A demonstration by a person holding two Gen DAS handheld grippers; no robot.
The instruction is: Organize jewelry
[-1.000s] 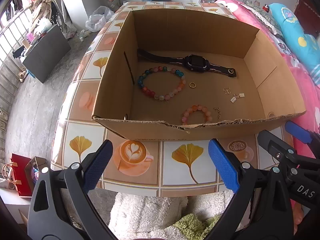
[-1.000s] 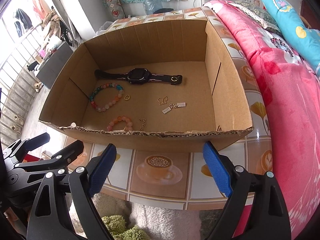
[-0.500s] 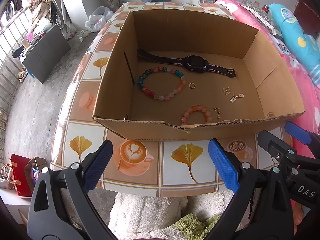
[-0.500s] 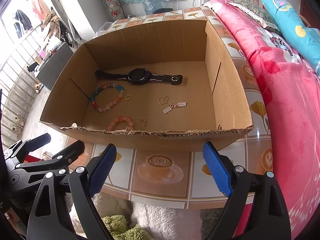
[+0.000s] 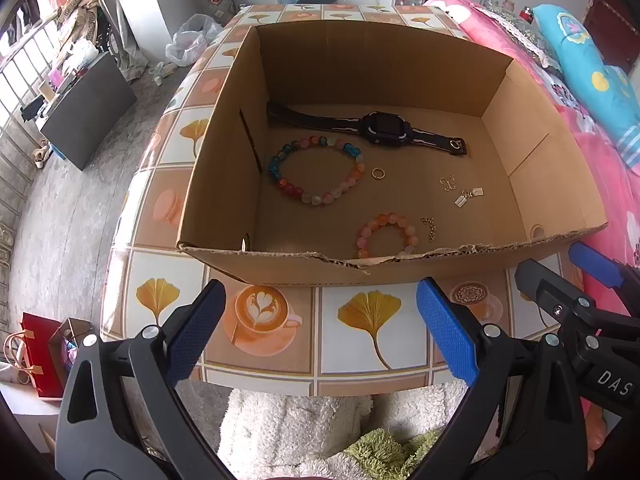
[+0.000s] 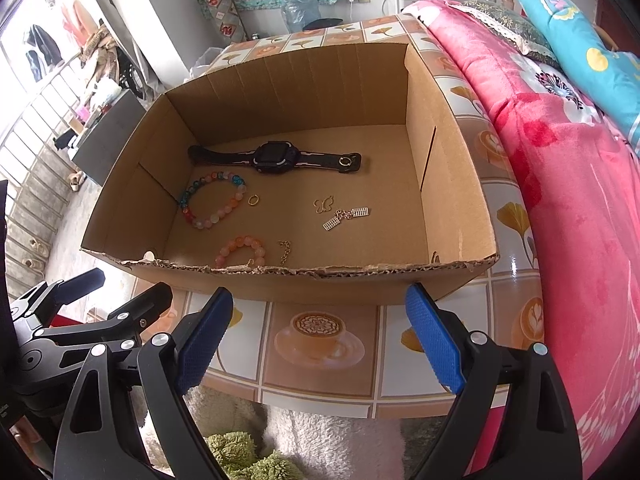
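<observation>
An open cardboard box [image 5: 280, 268] [image 6: 360, 284] stands on a tiled table. On its floor lie a black watch [image 5: 380, 124] [image 6: 276, 156], a multicoloured bead bracelet [image 5: 316, 196] [image 6: 208, 216], an orange bead bracelet [image 5: 384, 222] [image 6: 240, 244], a gold ring [image 5: 378, 173] [image 6: 253, 200], a gold butterfly charm [image 5: 448, 183] [image 6: 323, 205], a silver earring pair [image 5: 466, 196] [image 6: 346, 216] and a short gold chain [image 5: 430, 228] [image 6: 285, 250]. My left gripper [image 5: 320, 328] hangs open before the box's near wall. My right gripper [image 6: 318, 340] is open beside it, nothing between its fingers.
The table [image 5: 372, 324] carries a ginkgo-leaf and coffee-cup pattern. A pink floral bedspread [image 6: 568, 160] runs along the right side. White and green fluffy fabric [image 5: 320, 432] lies below the table's near edge. A dark cabinet [image 5: 88, 116] and red bag [image 5: 40, 356] stand on the floor at left.
</observation>
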